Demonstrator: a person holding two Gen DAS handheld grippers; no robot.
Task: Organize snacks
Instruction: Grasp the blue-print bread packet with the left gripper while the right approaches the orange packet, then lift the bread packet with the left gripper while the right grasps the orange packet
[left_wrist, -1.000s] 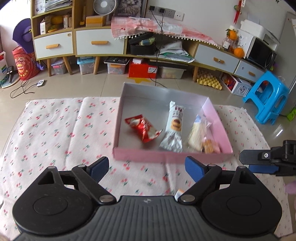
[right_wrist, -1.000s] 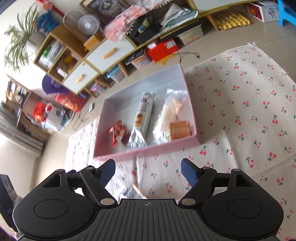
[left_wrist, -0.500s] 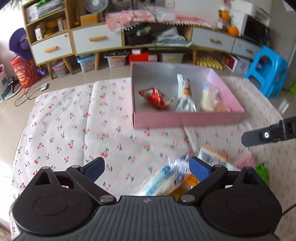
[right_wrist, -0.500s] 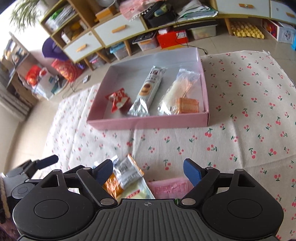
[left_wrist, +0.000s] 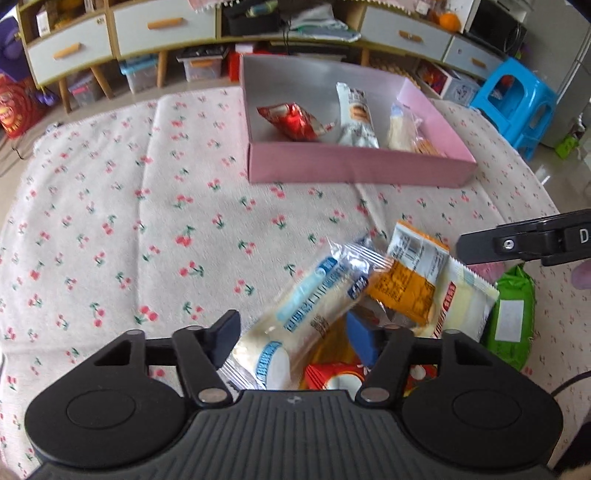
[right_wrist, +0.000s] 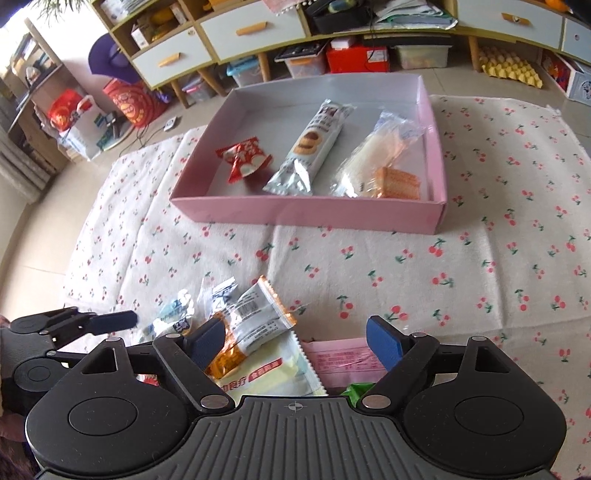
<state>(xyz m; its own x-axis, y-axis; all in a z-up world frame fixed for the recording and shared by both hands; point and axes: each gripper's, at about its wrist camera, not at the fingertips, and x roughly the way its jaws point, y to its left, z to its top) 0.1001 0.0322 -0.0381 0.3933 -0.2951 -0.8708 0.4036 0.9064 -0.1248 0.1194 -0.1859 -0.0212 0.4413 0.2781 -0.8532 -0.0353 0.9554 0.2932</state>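
Note:
A pink box lies on the cherry-print cloth. It holds a red packet, a long silver biscuit packet and a clear bag of white rolls and wafers. Nearer me lies a heap of loose snacks. My left gripper is closing its jaws around a white and blue roll packet; a thin gap still shows at the right pad. My right gripper stands open over an orange and silver packet, a pale yellow packet and a pink packet.
A green packet lies at the heap's right edge. A finger of my right gripper reaches in from the right in the left wrist view. Low cabinets, storage bins and a blue stool stand beyond the cloth.
Both grippers have drawn back from the box and come down over the snack heap. The left jaws have narrowed around the white and blue packet. The right jaws stay wide.

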